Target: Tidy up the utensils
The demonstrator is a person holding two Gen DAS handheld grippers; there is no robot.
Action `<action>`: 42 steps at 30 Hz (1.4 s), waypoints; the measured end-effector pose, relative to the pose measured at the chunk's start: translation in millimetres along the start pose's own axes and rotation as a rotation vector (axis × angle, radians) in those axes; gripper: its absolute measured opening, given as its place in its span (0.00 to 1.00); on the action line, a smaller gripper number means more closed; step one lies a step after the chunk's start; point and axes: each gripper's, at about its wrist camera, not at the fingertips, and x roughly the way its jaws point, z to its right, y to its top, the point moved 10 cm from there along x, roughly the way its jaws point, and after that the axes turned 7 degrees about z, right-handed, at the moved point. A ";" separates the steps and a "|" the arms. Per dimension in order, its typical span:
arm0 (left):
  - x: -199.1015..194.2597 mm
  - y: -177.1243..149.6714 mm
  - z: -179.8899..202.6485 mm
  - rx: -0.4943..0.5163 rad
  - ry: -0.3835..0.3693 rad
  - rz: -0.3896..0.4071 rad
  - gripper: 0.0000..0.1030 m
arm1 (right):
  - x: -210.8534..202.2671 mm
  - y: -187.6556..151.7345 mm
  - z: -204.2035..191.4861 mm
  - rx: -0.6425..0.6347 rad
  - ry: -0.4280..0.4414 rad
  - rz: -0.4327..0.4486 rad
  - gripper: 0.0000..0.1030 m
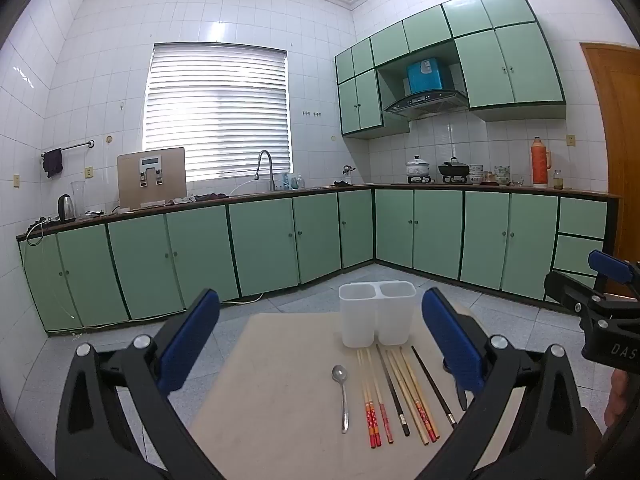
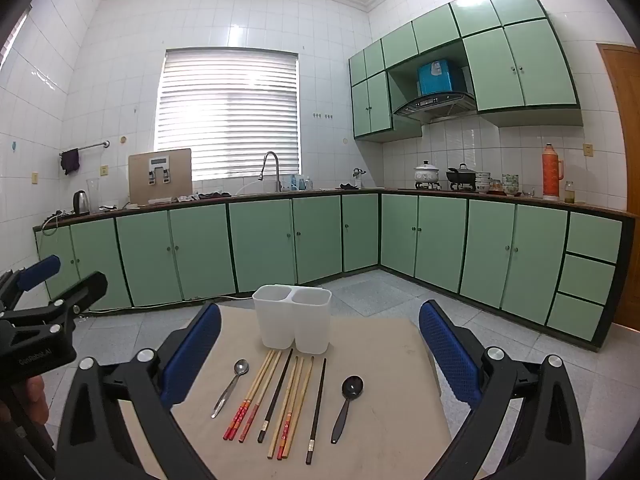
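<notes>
Nothing is sorted yet: the metal spoon (image 2: 231,386), the chopsticks (image 2: 276,398) and the black spoon (image 2: 347,407) lie in a row on the worktop (image 2: 384,380) just in front of the empty two-compartment white holder (image 2: 292,322), so this looks like the start. Both the left claw (image 1: 320,344) and the right claw (image 2: 320,344) gape wide, gripping nothing; the next move calls for lowering one onto a single utensil. Only the right wrist view shows the whole black spoon.

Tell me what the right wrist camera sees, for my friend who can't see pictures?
A tan table holds a row of utensils: a silver spoon, several chopsticks and a black spoon, lying before an empty white two-cup holder. The open right gripper frames them, with green kitchen cabinets behind.
</notes>
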 end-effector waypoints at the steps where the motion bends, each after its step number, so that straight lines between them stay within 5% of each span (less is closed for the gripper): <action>1: 0.1 0.1 -0.1 0.000 -0.001 0.000 0.95 | 0.1 0.0 0.0 -0.001 0.000 0.000 0.94; 37: 0.6 -0.2 0.1 0.002 -0.001 -0.003 0.95 | 0.7 0.1 -0.4 -0.004 -0.002 -0.004 0.94; 42: 16.2 -12.1 -11.0 0.004 0.016 -0.050 0.95 | 13.4 -11.2 7.4 -0.027 -0.037 -0.060 0.94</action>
